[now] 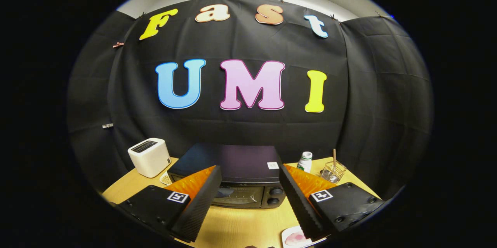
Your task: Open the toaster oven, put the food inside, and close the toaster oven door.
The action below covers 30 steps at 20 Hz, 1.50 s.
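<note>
The tongs stand wide apart with nothing between their fingers, held above the wooden table and facing the toaster oven. That oven is a dark box sitting on the table just ahead of the fingertips and framed in the gap between them; its glass door looks shut, with two knobs stacked at the door's right side. The door handle is hard to make out from this angle (the left finger covers part of the door's upper edge).

The food seems to be the pinkish piece lying on a small white plate close under the right finger, nearer to the camera than the oven; what kind of food it is I cannot tell.

Other things on the table stay out of the way: a white toaster off to the oven's left, and on its right a small white bottle beside a wire basket with a wooden stick standing in it.

My reading is that the first step is in hand, the door not yet opened. The next move calls for lowering the tongs toward the door's top edge, catching the handle there, and swinging the door down toward the camera, keeping clear of the plate in front
</note>
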Available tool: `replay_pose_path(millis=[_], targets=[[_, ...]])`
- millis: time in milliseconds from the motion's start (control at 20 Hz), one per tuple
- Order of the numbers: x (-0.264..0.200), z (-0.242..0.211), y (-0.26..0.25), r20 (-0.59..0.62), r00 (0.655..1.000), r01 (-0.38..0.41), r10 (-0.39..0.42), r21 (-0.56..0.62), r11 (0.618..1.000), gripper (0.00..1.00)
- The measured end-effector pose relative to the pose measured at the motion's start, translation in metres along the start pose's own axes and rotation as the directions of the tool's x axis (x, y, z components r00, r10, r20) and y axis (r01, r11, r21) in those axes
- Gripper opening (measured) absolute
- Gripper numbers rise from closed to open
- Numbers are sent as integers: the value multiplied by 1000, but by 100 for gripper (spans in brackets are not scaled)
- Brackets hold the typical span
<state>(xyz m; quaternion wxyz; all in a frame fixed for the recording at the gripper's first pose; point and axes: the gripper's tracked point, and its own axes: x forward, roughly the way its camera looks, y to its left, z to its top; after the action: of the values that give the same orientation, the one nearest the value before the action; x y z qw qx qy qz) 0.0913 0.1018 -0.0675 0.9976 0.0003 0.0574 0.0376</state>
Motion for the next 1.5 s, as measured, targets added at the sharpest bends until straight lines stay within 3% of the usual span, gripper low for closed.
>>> replay_pose_path(millis=[400, 650, 800, 950, 1500], targets=[[70, -62, 40, -97, 995, 37, -37, -8, 999, 98], [87, -103, 58, -187, 982, 22, -25, -21, 1000, 98], [94, -104, 66, -169, 985, 7, -11, -28, 1000, 98], [91, -110, 70, -217, 976, 8, -1, 32, 999, 97], [37, -137, 73, -287, 958, -25, 25, 2, 1000, 99]])
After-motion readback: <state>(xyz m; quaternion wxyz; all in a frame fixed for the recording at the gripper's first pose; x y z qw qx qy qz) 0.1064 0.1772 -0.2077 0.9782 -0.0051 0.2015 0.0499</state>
